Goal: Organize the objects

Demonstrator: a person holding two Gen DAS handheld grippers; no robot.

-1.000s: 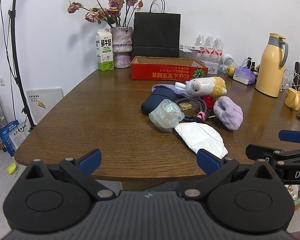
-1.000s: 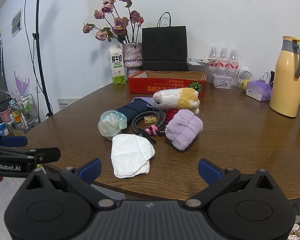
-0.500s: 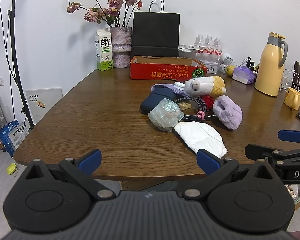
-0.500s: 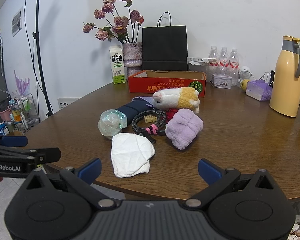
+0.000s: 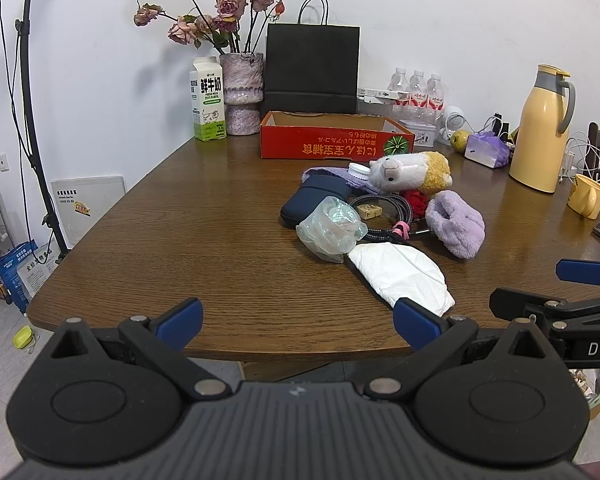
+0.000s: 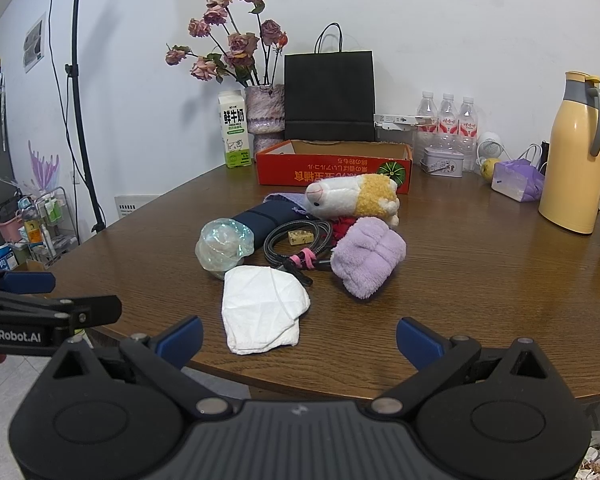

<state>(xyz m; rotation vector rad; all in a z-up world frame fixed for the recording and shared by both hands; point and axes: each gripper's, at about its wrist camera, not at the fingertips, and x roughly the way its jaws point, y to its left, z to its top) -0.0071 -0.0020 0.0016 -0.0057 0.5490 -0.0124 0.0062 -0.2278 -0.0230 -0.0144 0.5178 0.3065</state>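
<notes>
A pile lies mid-table: a white cloth [image 6: 262, 308] nearest, a clear plastic bag [image 6: 224, 242], a navy pouch [image 6: 266, 218], a coiled black cable [image 6: 300, 242], a small yellow block [image 6: 300, 236], a purple fluffy slipper [image 6: 368, 262] and a plush alpaca [image 6: 352, 200]. The same cloth [image 5: 400, 274], bag [image 5: 332, 232] and slipper [image 5: 456, 228] show in the left wrist view. An open red box [image 6: 334, 164] stands behind the pile. My left gripper [image 5: 298, 320] and right gripper [image 6: 298, 338] are open and empty at the table's near edge.
At the back stand a milk carton [image 6: 233, 136], a flower vase [image 6: 265, 116], a black paper bag [image 6: 329, 96], water bottles [image 6: 446, 120] and a tin [image 6: 443, 162]. A yellow thermos [image 6: 574, 156] and yellow mug [image 5: 588, 200] are at the right. A lamp stand [image 6: 80, 100] is left.
</notes>
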